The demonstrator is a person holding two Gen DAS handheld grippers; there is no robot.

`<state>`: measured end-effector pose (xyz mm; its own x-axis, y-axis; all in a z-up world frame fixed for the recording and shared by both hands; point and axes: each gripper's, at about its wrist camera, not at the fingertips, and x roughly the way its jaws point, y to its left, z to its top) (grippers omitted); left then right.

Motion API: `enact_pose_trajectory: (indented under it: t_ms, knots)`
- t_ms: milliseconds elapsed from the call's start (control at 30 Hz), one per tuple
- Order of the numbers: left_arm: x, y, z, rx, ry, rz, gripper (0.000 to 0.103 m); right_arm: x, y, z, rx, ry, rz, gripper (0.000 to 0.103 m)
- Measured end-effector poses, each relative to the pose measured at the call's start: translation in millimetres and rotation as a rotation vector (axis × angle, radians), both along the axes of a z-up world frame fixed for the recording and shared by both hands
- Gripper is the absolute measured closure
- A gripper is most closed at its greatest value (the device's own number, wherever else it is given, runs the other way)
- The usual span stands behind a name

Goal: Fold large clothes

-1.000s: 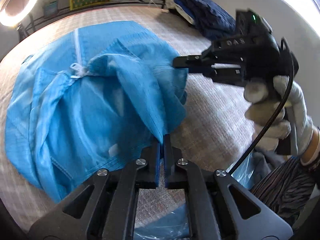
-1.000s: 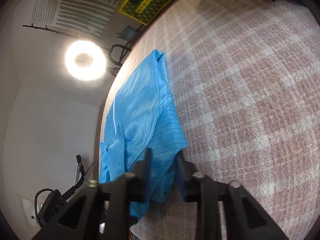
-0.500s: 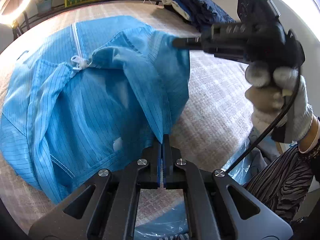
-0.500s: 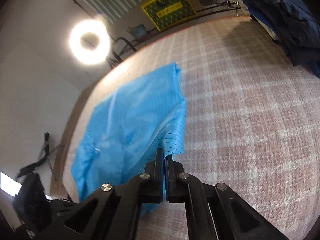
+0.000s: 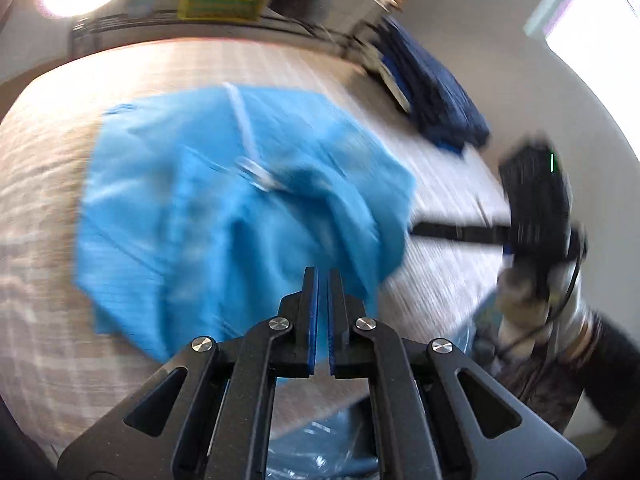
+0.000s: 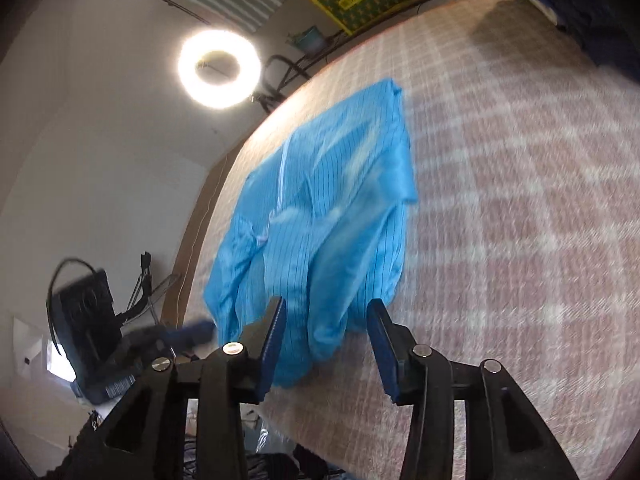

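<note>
A bright blue pinstriped garment [image 5: 224,216] with a white zipper lies crumpled on the checked table; it also shows in the right wrist view [image 6: 328,216]. My left gripper [image 5: 322,280] hovers over the garment's near right edge with its jaws a narrow gap apart and nothing between them. My right gripper [image 6: 326,316] is open and empty just above the garment's near edge. It shows in the left wrist view [image 5: 424,230] at the garment's right edge, blurred.
A stack of dark blue folded clothes [image 5: 432,96] sits at the far right of the checked table [image 6: 520,184]. A ring light [image 6: 219,68] stands beyond the far edge. A clear plastic bag [image 5: 320,448] lies below the table's near edge.
Both grippers have let go of the garment edge and pulled back. The lifted fold has dropped onto the table. The right gripper's jaws have opened wide.
</note>
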<state>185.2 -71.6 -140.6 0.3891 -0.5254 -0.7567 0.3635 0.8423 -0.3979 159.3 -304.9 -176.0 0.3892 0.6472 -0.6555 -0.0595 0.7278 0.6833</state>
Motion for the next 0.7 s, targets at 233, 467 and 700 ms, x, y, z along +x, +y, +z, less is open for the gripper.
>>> enact_pose_trajectory:
  t_ms: [233,467,700]
  knots:
    - [15.2,37.3,8.6,-0.016,-0.043,0.125,0.102,2.6,27.0,-3.7,-0.034,-0.004,0.082,0.082]
    - [34.7,40.3,-15.3,0.034,0.008,0.156,0.102,-2.3,5.7,-25.9,0.292,0.073,0.01,0.103]
    - [35.8,69.0,-3.0,0.017,-0.026,0.204,0.102,-13.2,-5.4,-37.6,0.078,0.151,0.023,0.08]
